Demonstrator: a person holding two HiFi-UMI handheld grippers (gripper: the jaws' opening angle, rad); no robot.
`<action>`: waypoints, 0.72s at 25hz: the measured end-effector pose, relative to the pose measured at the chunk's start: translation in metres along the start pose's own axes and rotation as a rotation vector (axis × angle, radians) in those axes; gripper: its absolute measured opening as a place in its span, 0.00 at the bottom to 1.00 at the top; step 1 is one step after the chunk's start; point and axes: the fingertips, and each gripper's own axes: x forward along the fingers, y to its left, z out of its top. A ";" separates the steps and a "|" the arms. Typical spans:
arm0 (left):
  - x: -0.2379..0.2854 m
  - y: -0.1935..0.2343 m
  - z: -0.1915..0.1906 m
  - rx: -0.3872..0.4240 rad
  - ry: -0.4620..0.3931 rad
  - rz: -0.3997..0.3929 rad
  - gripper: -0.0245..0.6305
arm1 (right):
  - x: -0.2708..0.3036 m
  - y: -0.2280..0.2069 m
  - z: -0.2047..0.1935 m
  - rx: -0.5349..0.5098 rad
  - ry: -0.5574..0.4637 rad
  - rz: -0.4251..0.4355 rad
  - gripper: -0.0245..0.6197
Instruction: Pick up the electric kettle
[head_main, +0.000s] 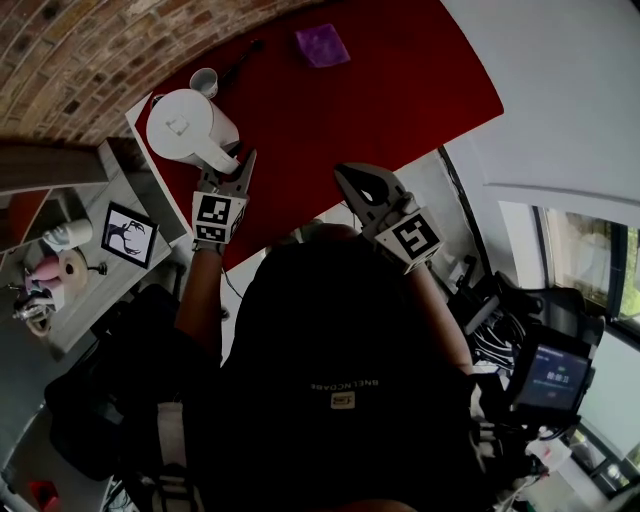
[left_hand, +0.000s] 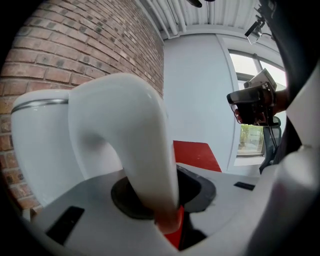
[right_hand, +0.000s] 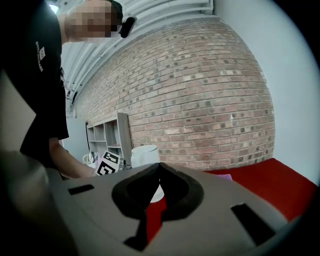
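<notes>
One grab doing the work: the left gripper (head_main: 228, 172) is clamping its fingers on the handle (left_hand: 135, 140) of the kettle (head_main: 190, 125) at the corner of the red worktop (head_main: 400, 80), the natural hold for lifting, while the right gripper (head_main: 358, 185) is hanging back nearby, fingers together and empty.

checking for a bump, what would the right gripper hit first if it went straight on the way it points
Probably the white kettle, dead ahead beyond a stretch of red table; depth is unclear.
</notes>
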 end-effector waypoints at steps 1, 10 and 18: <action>-0.001 0.001 0.004 0.000 -0.003 -0.002 0.16 | 0.000 -0.001 0.001 0.001 -0.002 0.001 0.04; -0.010 -0.001 0.036 0.027 -0.028 -0.004 0.16 | 0.002 -0.005 0.009 -0.001 -0.039 0.023 0.04; -0.022 -0.003 0.074 0.032 -0.054 0.003 0.16 | 0.006 -0.013 0.017 0.016 -0.074 0.046 0.04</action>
